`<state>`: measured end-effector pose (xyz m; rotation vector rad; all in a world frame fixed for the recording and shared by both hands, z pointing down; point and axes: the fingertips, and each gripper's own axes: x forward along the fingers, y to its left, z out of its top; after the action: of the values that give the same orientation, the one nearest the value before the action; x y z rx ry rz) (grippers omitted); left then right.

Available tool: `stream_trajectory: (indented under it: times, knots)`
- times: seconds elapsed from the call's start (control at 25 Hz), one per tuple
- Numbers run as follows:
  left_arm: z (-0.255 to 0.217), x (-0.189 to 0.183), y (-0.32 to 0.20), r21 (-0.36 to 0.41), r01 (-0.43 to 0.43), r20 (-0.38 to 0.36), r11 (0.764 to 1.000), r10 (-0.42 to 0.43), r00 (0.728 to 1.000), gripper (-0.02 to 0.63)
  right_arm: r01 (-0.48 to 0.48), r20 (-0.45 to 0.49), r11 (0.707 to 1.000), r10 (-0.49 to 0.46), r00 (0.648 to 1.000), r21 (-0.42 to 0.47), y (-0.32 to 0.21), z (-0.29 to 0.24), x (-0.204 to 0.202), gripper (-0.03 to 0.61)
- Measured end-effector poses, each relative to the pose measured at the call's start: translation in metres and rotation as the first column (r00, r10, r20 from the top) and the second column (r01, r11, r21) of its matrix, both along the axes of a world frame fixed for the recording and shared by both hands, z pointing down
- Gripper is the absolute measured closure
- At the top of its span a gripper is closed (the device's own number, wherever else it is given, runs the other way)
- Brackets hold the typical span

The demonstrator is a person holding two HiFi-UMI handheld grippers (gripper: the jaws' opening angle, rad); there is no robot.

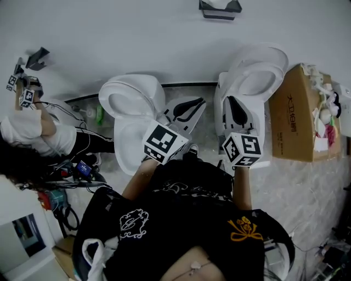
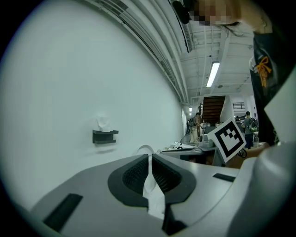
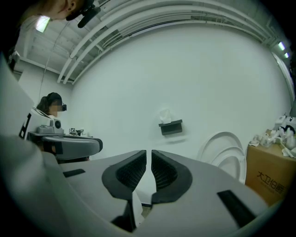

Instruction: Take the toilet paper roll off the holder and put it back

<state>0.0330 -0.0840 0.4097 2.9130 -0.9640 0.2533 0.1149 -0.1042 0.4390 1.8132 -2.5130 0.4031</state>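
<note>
A dark holder (image 1: 219, 11) is fixed to the white wall ahead of me, with white paper (image 1: 215, 3) sticking up from it. The same holder shows small and far off in the left gripper view (image 2: 105, 135) and in the right gripper view (image 3: 171, 127), where the paper (image 3: 165, 115) sits on top. My left gripper (image 1: 189, 105) (image 2: 150, 159) and right gripper (image 1: 237, 104) (image 3: 149, 155) are held side by side in front of my body, well short of the wall. On both, the jaws stand almost together with nothing between the pads.
Two white toilets (image 1: 131, 104) (image 1: 255, 74) stand against the wall below the holder. A brown cardboard box (image 1: 296, 118) full of odds and ends is at the right. A person in a white shirt (image 1: 33, 131) sits at the left among cables.
</note>
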Motion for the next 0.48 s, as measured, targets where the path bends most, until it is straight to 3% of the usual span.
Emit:
stream_trajectory:
  times: [0.24, 0.48]
  knots:
    - [0.005, 0.001, 0.033, -0.001, -0.057, 0.000, 0.998, 0.057, 0.998, 0.578, -0.055, 0.024, 0.998, 0.056, 0.998, -0.029, 0.032, 0.013, -0.001, 0.577]
    - [0.008, 0.006, 0.088, -0.010, -0.097, -0.001, 0.995, 0.097, 0.995, 0.578, -0.068, 0.018, 0.997, 0.069, 0.997, -0.034, 0.091, 0.011, -0.006, 0.577]
